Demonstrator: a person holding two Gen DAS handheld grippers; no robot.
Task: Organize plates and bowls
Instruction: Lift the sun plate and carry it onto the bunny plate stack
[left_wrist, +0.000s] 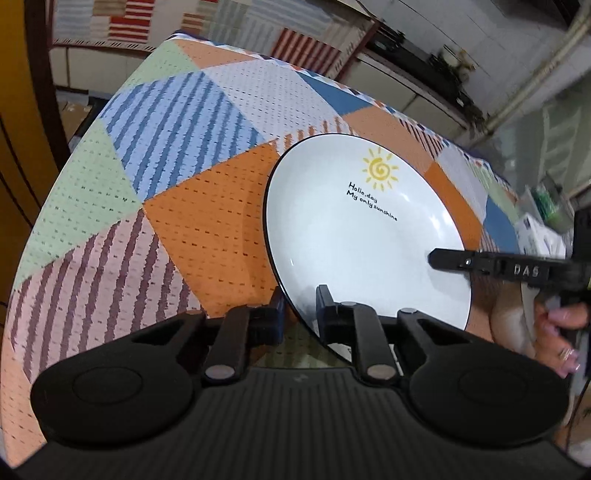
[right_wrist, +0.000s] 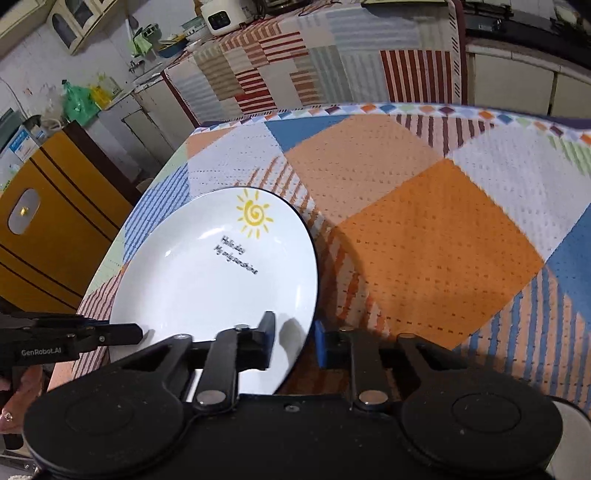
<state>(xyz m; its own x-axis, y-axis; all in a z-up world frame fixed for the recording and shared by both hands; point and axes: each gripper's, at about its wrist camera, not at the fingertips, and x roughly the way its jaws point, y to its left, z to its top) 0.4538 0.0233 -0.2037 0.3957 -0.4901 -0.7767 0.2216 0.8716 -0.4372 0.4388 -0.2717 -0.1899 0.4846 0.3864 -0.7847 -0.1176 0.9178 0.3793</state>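
The white plate (left_wrist: 362, 236) on the desk (left_wrist: 192, 206) looks hard, smooth and easy to break; both claws, left claw (left_wrist: 301, 301) and right claw (right_wrist: 293, 334), pinch its near rim, the best spot

Right hand-held gripper (right_wrist: 293, 338) clamps white plate's (right_wrist: 207, 273) rim; tablecloth (right_wrist: 436, 236) beneath.

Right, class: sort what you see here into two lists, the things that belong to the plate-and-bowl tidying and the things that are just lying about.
Part of the job:
- white sun-print plate
- left hand-held gripper, shut on its near rim
- right hand-held gripper, shut on its rim

Just lying about:
- patchwork tablecloth
- green bags
- white appliance on the counter
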